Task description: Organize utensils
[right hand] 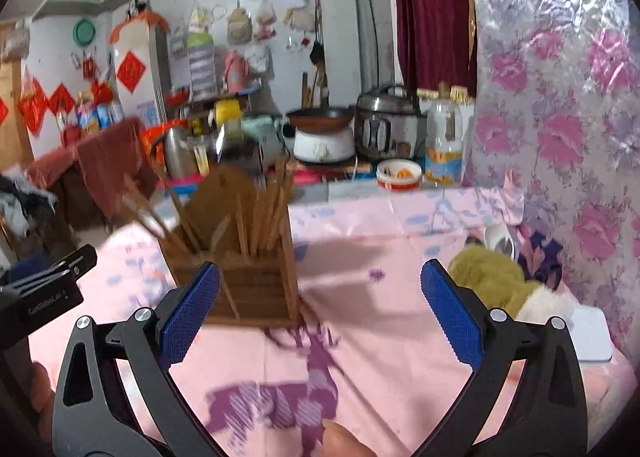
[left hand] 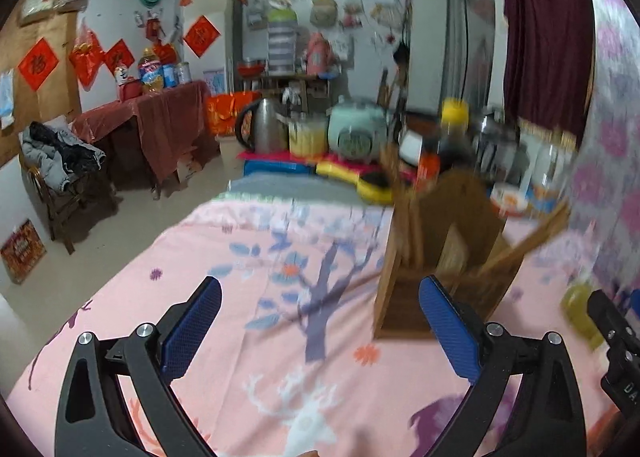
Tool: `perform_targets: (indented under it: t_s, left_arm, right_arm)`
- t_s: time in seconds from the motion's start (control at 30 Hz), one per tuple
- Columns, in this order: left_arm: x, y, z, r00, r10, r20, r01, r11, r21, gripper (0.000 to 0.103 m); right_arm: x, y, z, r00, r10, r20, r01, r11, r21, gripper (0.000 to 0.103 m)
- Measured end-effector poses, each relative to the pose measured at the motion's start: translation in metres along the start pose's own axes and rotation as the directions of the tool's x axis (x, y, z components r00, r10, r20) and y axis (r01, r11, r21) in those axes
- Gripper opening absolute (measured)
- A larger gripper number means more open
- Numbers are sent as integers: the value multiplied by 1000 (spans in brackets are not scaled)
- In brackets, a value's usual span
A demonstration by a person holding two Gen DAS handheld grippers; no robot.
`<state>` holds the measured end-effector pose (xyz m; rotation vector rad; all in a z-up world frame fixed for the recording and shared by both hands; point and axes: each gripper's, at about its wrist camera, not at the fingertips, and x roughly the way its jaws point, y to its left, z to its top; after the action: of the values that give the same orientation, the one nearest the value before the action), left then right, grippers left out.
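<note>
- My left gripper (left hand: 320, 331) has its blue fingers (left hand: 191, 327) spread wide, with nothing between them, above the pink cloth (left hand: 240, 277).
- My right gripper (right hand: 320, 315) is spread just as wide and also carries nothing.
- The wooden holder (right hand: 248, 277) stands upright on the pink cloth, ahead of both grippers: just beyond the right finger in the left view, and just past the left finger in the right view.
- Chopsticks (right hand: 276, 209) stick up out of the holder, some upright, some leaning outward; motion blur hides how many.
- A yellow-green plush toy (right hand: 490, 277) lies on the cloth to the right, near the flowered wall covering (right hand: 560, 117).
- Behind the cloth stand a rice cooker (right hand: 386, 125) and a pan (right hand: 320, 117).
</note>
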<state>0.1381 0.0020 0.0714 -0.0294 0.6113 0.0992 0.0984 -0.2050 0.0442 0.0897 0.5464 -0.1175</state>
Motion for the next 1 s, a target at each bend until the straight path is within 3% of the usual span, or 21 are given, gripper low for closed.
perform_targets:
  t_s: [0.2,0.57,1.0]
  left_arm:
    - [-8,-4,-26,1000,12,10,-13,998,64,97]
    - [-24,-5,-31,998,-11,62,6,997,77,97]
    - [-38,-5,-32,995,-24,97,15,996,88,97]
  right_arm:
    - [-12,4,-8,1000,16,24,-16,1000,-13,97]
    - [-42,13,-11,994,26,106,-20,998,-58,97]
    - [-43,8,-15,995,42,91,-38,998,-45,97]
